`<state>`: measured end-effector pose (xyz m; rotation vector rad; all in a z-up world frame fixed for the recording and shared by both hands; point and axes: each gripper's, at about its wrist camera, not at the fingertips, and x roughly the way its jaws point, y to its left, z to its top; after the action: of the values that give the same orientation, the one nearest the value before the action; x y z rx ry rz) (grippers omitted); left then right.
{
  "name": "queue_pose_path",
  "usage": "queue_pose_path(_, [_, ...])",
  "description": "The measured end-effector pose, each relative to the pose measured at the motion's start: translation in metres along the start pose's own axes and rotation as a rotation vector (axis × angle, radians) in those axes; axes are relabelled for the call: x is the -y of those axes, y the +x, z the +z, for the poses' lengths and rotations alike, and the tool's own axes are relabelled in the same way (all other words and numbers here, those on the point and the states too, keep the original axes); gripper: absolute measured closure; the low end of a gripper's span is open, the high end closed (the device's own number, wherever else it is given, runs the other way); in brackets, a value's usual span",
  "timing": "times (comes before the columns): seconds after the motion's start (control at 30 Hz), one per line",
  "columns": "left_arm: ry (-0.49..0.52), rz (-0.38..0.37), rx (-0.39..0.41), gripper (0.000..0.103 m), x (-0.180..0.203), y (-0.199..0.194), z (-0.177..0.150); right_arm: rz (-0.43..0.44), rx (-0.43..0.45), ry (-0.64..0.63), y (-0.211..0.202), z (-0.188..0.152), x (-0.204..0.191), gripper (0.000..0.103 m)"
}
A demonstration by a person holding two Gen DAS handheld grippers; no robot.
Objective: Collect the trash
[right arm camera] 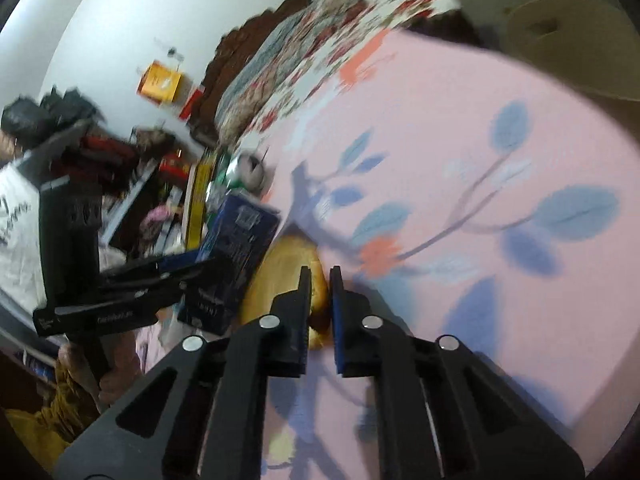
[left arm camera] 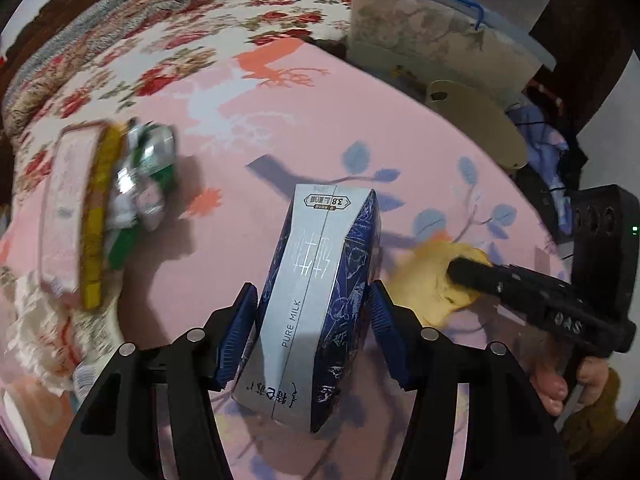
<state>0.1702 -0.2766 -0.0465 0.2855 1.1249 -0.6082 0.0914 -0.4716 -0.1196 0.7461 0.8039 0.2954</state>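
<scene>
The left gripper [left arm camera: 312, 308] has its blue pads pressed on both flanks of a silver-and-navy milk carton [left arm camera: 320, 292] marked PURE MILK, holding it lengthwise out ahead, clear of the pink bedsheet [left arm camera: 280, 128] as far as the left wrist view can tell. Over on the right, the right gripper [right arm camera: 320, 280] has its fingers drawn narrow around a soft yellow scrap [right arm camera: 280, 276], likely a peel or wrapper; the pictures are smeared with motion, but the pinch looks made, with the yellow piece just beside the carton. So both tools seem loaded, and the step in hand reads as the carry: two pieces of trash picked up and bound for wherever the rest is gathered. To the left of the carton, well apart, lies a pile of crushed green-and-silver packaging [left arm camera: 140, 184] against a yellow-edged box [left arm camera: 92, 220], a likely drop point. The next move probably calls for a swing to the left with both grips kept firm, the carton being long and prone to pivot between the pads. There is open sheet between carton and pile. Tighter spots: a tan round disc [left arm camera: 476, 120] and a clear storage bin [left arm camera: 432, 28] at the far right edge of the bed, and the floral quilt [left arm camera: 168, 40] bunched beyond.
</scene>
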Motion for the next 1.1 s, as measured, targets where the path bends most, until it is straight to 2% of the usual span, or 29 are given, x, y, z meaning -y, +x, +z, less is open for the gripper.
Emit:
queue_pose_path(0.13, [0.051, -0.027, 0.002, 0.049, 0.026, 0.012, 0.028, -0.053, 0.096, 0.059, -0.035, 0.020, 0.033, 0.092])
queue_pose_path(0.4, [0.163, -0.124, -0.031, 0.050, 0.120, 0.053, 0.117, -0.186, 0.286, 0.146, -0.102, 0.091, 0.102, 0.092])
queue_pose_path(0.57, [0.213, -0.142, -0.018, 0.050, 0.175, 0.080, 0.168, -0.258, 0.343, 0.210, -0.118, 0.125, 0.136, 0.088])
queue_pose_path(0.67, [0.237, -0.129, 0.012, 0.048, 0.195, 0.093, 0.182, -0.266, 0.359, 0.260, -0.124, 0.130, 0.158, 0.085])
queue_pose_path(0.7, [0.236, -0.128, 0.019, 0.038, 0.200, 0.098, 0.186, -0.246, 0.367, 0.275, -0.122, 0.132, 0.161, 0.074])
queue_pose_path(0.73, [0.229, -0.131, 0.025, 0.033, 0.203, 0.101, 0.189, -0.230, 0.382, 0.284, -0.122, 0.133, 0.163, 0.043])
queue_pose_path(0.77, [0.219, -0.132, 0.033, 0.024, 0.203, 0.100, 0.190, -0.234, 0.412, 0.288, -0.124, 0.132, 0.162, 0.023])
queue_pose_path(0.8, [0.209, -0.133, 0.046, 0.023, 0.202, 0.099, 0.191, -0.252, 0.441, 0.279, -0.124, 0.129, 0.158, 0.012])
queue_pose_path(0.93, [0.197, -0.138, 0.093, 0.023, 0.191, 0.080, 0.185, -0.278, 0.471, 0.205, -0.127, 0.126, 0.138, 0.015])
queue_pose_path(1.03, [0.189, -0.155, 0.156, 0.023, 0.174, 0.049, 0.167, -0.239, 0.509, 0.195, -0.133, 0.116, 0.120, 0.015])
queue_pose_path(1.1, [0.183, -0.169, 0.198, 0.023, 0.158, 0.025, 0.145, -0.210, 0.503, 0.178, -0.131, 0.109, 0.109, 0.016])
